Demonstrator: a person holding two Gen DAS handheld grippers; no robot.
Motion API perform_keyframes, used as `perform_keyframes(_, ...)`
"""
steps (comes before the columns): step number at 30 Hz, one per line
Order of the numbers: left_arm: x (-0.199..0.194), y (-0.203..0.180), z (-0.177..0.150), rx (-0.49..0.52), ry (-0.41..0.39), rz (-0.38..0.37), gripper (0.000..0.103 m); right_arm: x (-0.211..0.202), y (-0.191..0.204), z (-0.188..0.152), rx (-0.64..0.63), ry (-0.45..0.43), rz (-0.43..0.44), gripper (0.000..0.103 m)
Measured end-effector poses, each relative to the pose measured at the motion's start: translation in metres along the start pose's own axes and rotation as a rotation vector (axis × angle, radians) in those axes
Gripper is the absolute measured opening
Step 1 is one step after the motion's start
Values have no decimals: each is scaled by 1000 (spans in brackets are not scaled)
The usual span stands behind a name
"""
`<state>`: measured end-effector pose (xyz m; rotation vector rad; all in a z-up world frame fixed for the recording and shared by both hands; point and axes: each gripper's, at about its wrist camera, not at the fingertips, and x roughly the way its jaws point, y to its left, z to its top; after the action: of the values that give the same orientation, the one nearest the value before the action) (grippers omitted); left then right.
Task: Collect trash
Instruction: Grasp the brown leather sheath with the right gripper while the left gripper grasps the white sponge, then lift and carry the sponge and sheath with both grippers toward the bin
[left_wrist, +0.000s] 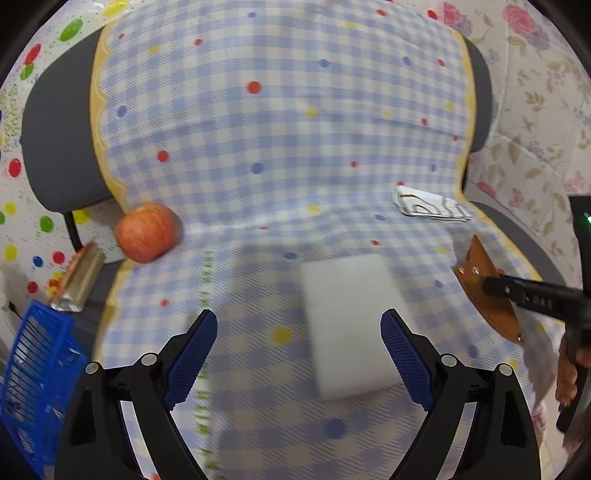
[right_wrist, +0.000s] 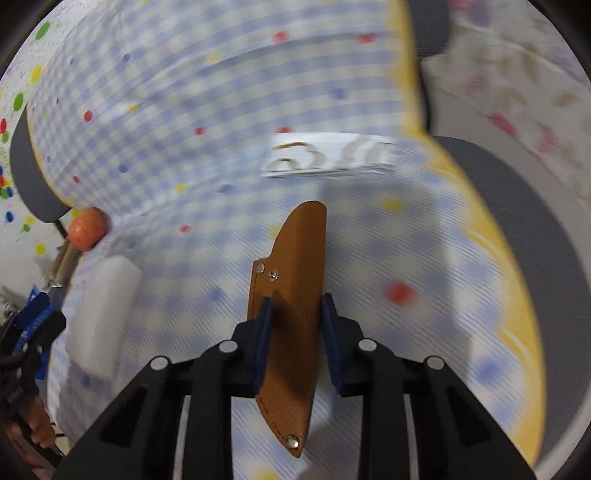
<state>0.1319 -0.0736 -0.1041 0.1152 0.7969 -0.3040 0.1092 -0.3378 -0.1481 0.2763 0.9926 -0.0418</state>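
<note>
Closest in, left wrist view: left gripper (left_wrist: 298, 317) spread wide, gripping nothing. Framing a white foam block (left_wrist: 351, 325) lying flat on the checked cloth (left_wrist: 258, 129), pads clear of it.

Count, left to right:
- 1 blue slatted basket (left_wrist: 37, 369), far left, off the cloth. Contents: cannot tell, interior mostly out of shot.
- 1 foil packet (left_wrist: 79, 277), just above the basket, also off the cloth.
- 1 apple (left_wrist: 147, 232) at the cloth's left edge.
- 1 foam block, centre, blurred.
- 1 folded printed paper (left_wrist: 432, 206), near the right edge, flat on the cloth, well apart from the block.
- 1 brown leather sheath (right_wrist: 299, 251), far right in the left wrist view.

Right gripper (right_wrist: 297, 300): narrowly closed, clamped on the sheath, one pad against each long edge around mid-length. Looks lifted off the cloth, going by its shadow below.

Sheath orientation, right wrist view: long axis in line with the fingers. Rounded end pointing away, toward the paper. Pointed, riveted end toward the camera. Two rivets near the left pad, one at the near tip.
</note>
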Motion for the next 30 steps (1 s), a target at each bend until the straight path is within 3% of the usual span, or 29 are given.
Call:
perform_keyframes(3, 0, -16, -5, 17, 9, -22, 90, -11, 3, -14, -18, -33, -51, 26)
perform_keyframes(9, 17, -47, -7, 62, 53, 29, 90, -20, 16, -33, -48, -78, -95, 26)
perform_keyframes(13, 33, -41, -3, 17, 85, 78, 90, -24, 18, -38, -35, -81, -84, 26)
perform_keyframes(16, 36, -25, -1, -51, 85, 7, 84, -31, 18, -45, -38, -83, -79, 26)
perform_keyframes(17, 35, -21, -1, -63, 90, -32, 64, -34, 20, -48, -40, -84, -79, 26)
perform_keyframes(19, 30, -19, -3, -76, 92, -70, 64, -39, 21, -53, -39, -90, -70, 23)
perform_keyframes(26, -25, -35, -27, -1, 22, -97, 64, -64, 27, -66, -54, -130, -59, 16)
perform_keyframes(30, -49, -44, -39, 21, -8, -103, 64, -72, 20, -71, 4, -152, 18, 15)
